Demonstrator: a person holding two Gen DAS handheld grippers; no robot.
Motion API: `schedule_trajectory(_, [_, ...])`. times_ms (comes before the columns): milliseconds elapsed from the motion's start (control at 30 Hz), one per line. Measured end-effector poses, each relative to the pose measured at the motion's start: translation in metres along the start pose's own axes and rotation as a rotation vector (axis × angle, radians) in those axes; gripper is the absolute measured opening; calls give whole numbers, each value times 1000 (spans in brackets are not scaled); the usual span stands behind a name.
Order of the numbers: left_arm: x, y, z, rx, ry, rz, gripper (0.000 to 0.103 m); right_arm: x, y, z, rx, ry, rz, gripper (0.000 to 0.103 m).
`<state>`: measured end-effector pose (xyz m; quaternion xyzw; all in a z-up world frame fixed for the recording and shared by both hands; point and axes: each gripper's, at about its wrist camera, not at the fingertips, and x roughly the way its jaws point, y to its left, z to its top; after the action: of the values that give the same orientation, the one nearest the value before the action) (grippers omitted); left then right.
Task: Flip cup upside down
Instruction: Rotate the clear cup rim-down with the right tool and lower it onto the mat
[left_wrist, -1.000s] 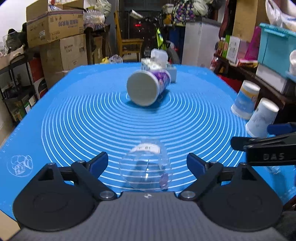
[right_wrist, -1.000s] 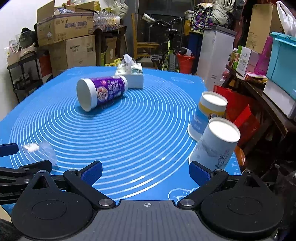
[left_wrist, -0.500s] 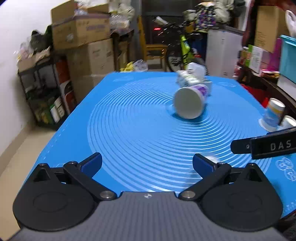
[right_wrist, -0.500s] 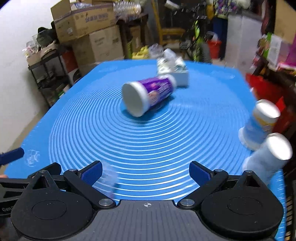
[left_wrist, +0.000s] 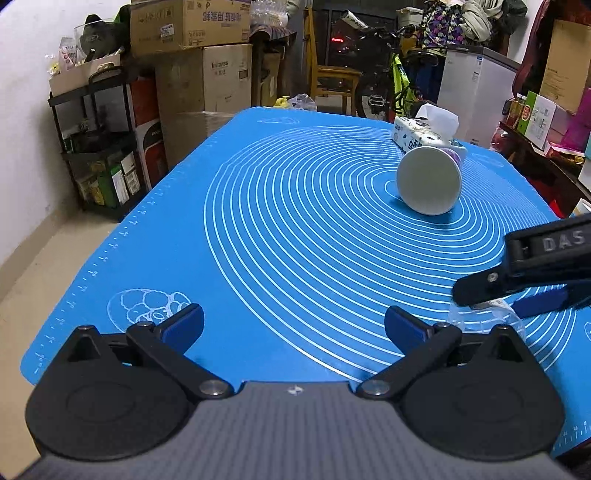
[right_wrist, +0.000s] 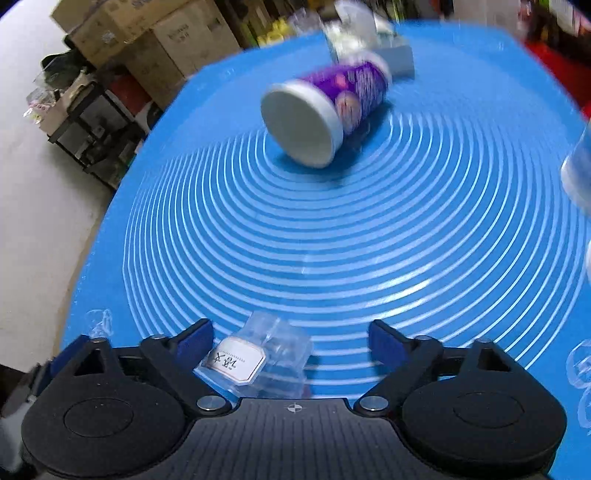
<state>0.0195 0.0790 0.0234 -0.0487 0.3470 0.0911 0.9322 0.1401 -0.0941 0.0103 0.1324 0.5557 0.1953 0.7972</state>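
Left gripper (left_wrist: 293, 321): jaws spread wide, nothing between the blue pads, hovering over the near edge of the blue mat (left_wrist: 258, 229). Right gripper (right_wrist: 291, 338): jaws likewise apart, with a clear plastic cup (right_wrist: 260, 360) lying between them, nearer the left finger; whether a pad touches it cannot be told.

The clear cup is thin, see-through and faceted, resting on the mat with a white octagonal sticker on its flat base turned toward the camera; whether anything is inside cannot be told. In the left wrist view the same cup (left_wrist: 484, 319) sits at 4 o'clock, under the black fingers of the right gripper (left_wrist: 517, 291).

A paper cup (right_wrist: 325, 118) with a purple printed wall lies on its side at 12 o'clock in the right wrist view, its white round end facing the camera; the picture is blurred there. In the left wrist view this cup (left_wrist: 430, 179) lies at 2 o'clock, just before a soft tissue pack (left_wrist: 424, 134) with a white tissue standing out of its top.

The mat is smooth and printed with thin white concentric rings.
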Motion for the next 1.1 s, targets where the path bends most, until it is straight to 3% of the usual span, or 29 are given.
schedule_trajectory(67, [0, 2, -1, -5, 0, -4, 103, 1, -2, 0, 32, 9, 23, 82])
schedule_trajectory(200, [2, 4, -2, -9, 4, -8, 103, 2, -5, -2, 87, 49, 109, 60])
schedule_trajectory(433, [0, 3, -5, -4, 3, -15, 103, -7, 0, -9, 38, 12, 105, 59])
schedule_trajectory(500, [1, 2, -5, -3, 5, -19, 103, -14, 1, -9, 3, -48, 79, 59])
schedule_trajectory(600, [0, 0, -6, -1, 2, -23, 103, -33, 3, -11, -94, -218, -7, 59])
schedule_trajectory(733, [0, -4, -7, 7, -5, -27, 103, -43, 7, -23, -307, -494, -208, 59])
schedule_trajectory(800, [0, -7, -8, 15, -8, -33, 103, -40, 5, -32, -420, -582, -286, 59])
schedule_trajectory(900, [0, -12, -11, 35, -14, -39, 103, -30, -6, -40, -468, -591, -322, 59])
schedule_trajectory(1100, [0, -22, -13, 63, -15, -54, 103, -38, -18, -56, -455, -562, -298, 60])
